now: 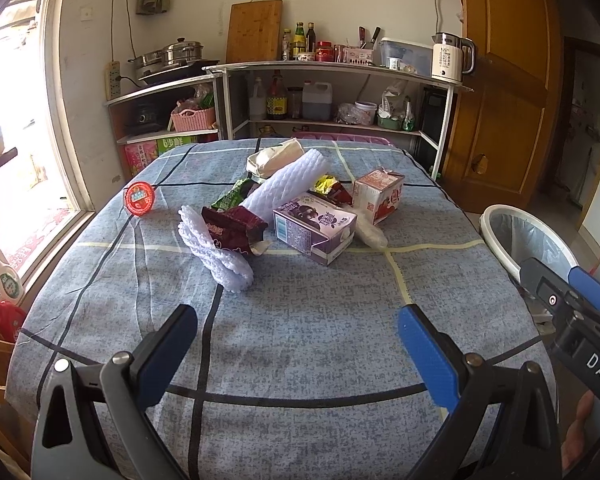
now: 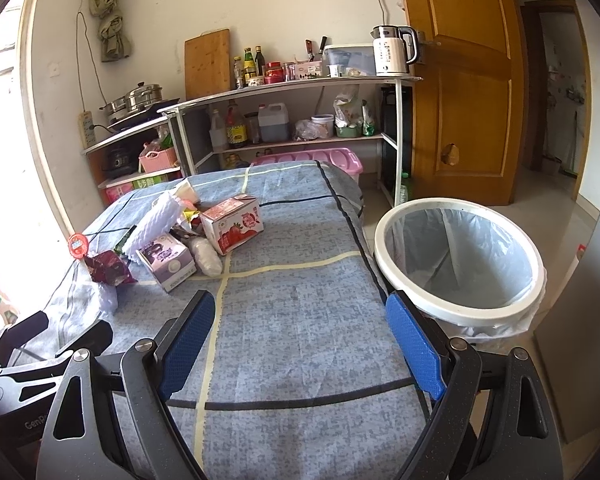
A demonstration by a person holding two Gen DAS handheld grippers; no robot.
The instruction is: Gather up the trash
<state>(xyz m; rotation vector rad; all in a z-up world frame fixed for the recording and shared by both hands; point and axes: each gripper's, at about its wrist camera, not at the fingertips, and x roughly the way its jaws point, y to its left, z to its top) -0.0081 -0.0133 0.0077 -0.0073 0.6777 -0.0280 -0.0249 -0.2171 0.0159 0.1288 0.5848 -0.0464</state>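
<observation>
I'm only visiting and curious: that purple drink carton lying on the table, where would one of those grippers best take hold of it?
Probably across the two long flat sides of the purple carton, near its middle, coming down from above. It lies on its side on the tablecloth with its top face clear, and flat parallel walls suit two fingers. A plastic cup rests against its right side, so that finger needs care. Both grippers stand open and empty.

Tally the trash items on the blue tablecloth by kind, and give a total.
Drink cartons: 2 (purple carton, red strawberry carton)
White foam nets: 2 (near one, long one)
Snack wrappers: 3 (maroon, green, yellow-red)
Red round lid: 1
Beige pack: 1
Clear plastic bag: 1
Total: 10 visible; the pile may hide more.
</observation>
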